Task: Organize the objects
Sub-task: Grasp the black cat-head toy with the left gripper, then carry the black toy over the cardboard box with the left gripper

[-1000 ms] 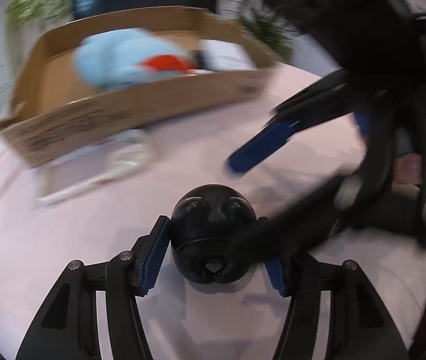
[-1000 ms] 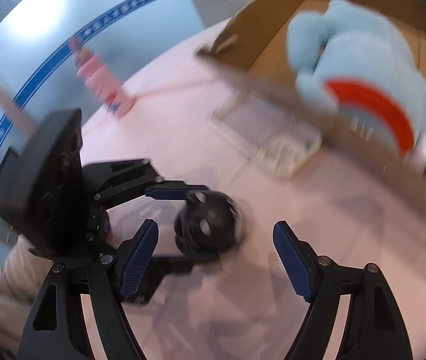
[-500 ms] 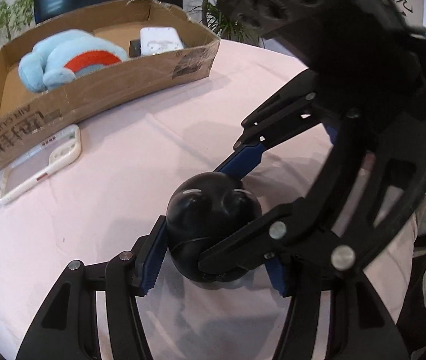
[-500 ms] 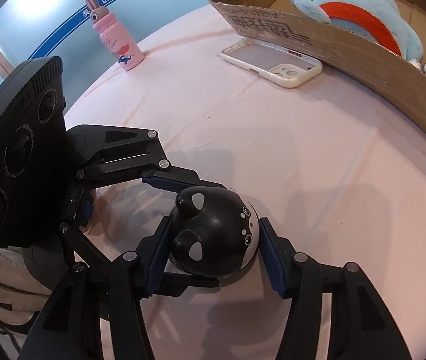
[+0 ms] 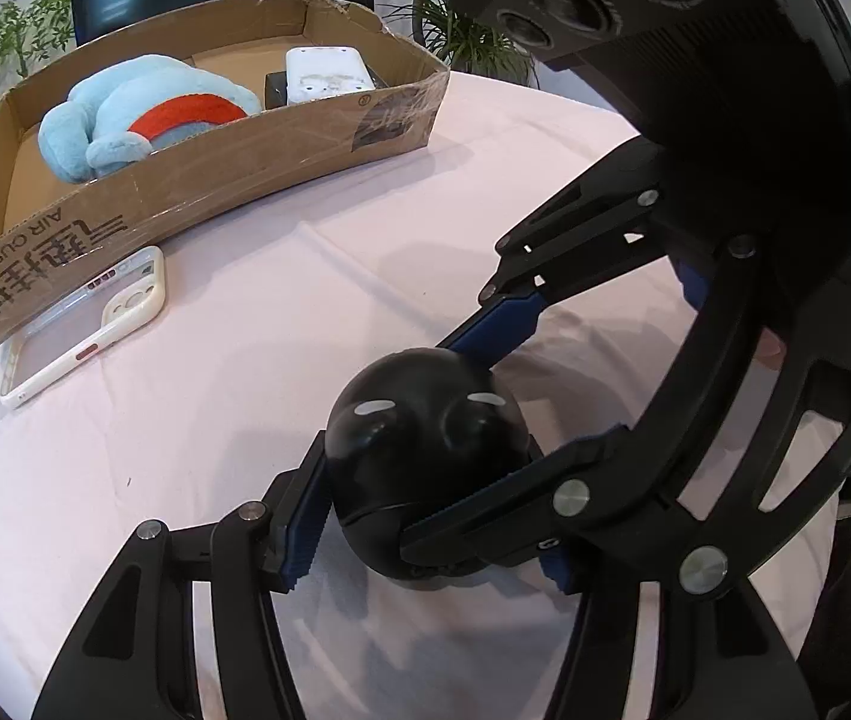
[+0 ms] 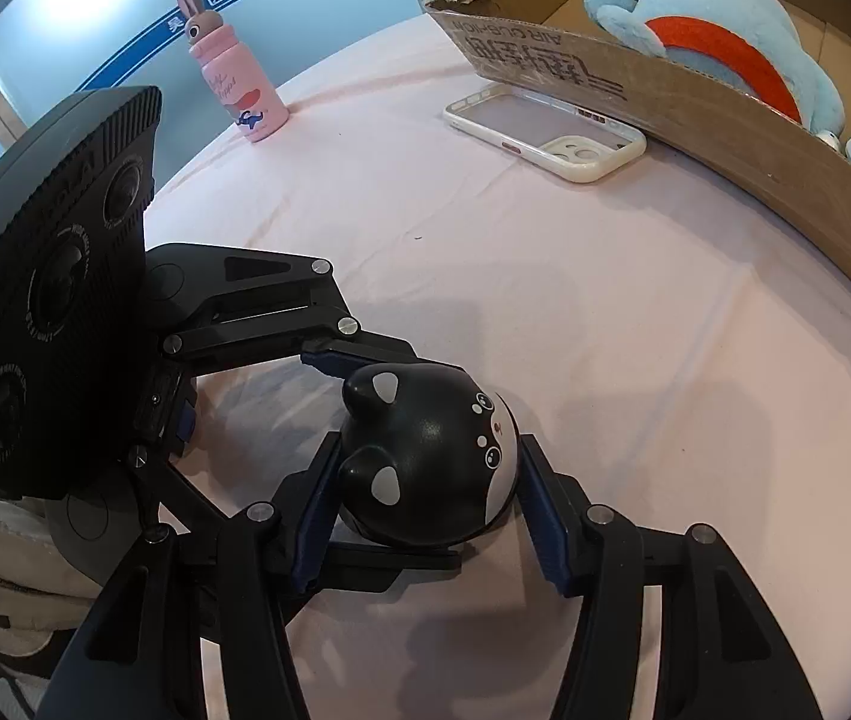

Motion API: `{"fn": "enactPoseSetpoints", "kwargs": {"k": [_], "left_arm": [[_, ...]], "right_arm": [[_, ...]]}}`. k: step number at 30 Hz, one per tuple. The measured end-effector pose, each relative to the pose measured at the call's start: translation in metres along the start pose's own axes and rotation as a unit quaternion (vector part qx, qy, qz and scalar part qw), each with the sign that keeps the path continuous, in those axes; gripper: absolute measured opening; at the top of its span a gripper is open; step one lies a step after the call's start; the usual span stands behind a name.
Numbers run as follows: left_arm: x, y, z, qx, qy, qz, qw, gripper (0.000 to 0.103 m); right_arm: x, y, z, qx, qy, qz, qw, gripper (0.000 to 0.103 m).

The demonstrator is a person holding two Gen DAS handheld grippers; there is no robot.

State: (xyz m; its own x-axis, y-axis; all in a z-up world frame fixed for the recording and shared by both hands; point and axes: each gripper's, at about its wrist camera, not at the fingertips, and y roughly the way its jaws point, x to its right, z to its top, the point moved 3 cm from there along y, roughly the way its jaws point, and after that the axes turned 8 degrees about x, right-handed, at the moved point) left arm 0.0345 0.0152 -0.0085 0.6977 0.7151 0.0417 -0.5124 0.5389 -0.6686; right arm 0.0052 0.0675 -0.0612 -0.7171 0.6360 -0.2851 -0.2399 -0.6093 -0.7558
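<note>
A round black animal-shaped toy (image 5: 425, 468) with small ears and a white face (image 6: 431, 468) sits on the pink tablecloth. My left gripper (image 5: 425, 534) is shut on its sides. My right gripper (image 6: 431, 516) is also shut on it, crossing the left one at a right angle; it shows in the left wrist view (image 5: 485, 420) coming in from the right. A cardboard box (image 5: 197, 180) stands behind and holds a light blue plush (image 5: 143, 114) and a white device (image 5: 329, 72).
A phone in a white case (image 5: 83, 324) lies on the cloth just in front of the box (image 6: 725, 126). A pink bottle with a rabbit cap (image 6: 233, 78) stands at the far left of the table in the right wrist view. Plants stand behind the box.
My right gripper swung in and closed on the black toy that the left gripper holds. Over the last half second both hold still around it.
</note>
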Motion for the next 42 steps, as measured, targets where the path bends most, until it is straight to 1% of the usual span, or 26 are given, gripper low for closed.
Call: {"fn": "enactPoseSetpoints", "kwargs": {"k": [12, 20, 26, 32, 34, 38, 42], "left_arm": [[-0.003, 0.001, 0.001, 0.0, -0.002, -0.001, 1.0, 0.056], [-0.003, 0.0, 0.001, 0.0, 0.0, 0.002, 1.0, 0.056], [-0.006, -0.004, 0.007, 0.006, 0.003, 0.0, 1.0, 0.056], [-0.01, -0.01, 0.023, 0.016, 0.017, 0.007, 0.9997, 0.056], [-0.013, -0.011, 0.031, 0.021, 0.02, 0.003, 0.9996, 0.056], [-0.021, -0.011, 0.052, 0.033, 0.027, 0.002, 0.9991, 0.056], [-0.027, -0.014, 0.075, 0.044, 0.04, 0.008, 0.9982, 0.056]], "right_arm": [[0.0, 0.001, 0.001, 0.002, 0.001, 0.0, 1.0, 0.054], [-0.001, 0.001, 0.002, -0.008, -0.003, -0.001, 1.0, 0.054], [-0.004, -0.005, 0.007, -0.007, -0.007, -0.007, 1.0, 0.054], [-0.005, -0.016, 0.021, 0.004, -0.02, -0.02, 1.0, 0.054], [-0.004, -0.021, 0.026, 0.008, -0.022, -0.025, 0.999, 0.054], [0.002, -0.035, 0.041, 0.018, -0.03, -0.043, 0.998, 0.054], [0.006, -0.049, 0.059, 0.03, -0.041, -0.057, 0.997, 0.054]]}}
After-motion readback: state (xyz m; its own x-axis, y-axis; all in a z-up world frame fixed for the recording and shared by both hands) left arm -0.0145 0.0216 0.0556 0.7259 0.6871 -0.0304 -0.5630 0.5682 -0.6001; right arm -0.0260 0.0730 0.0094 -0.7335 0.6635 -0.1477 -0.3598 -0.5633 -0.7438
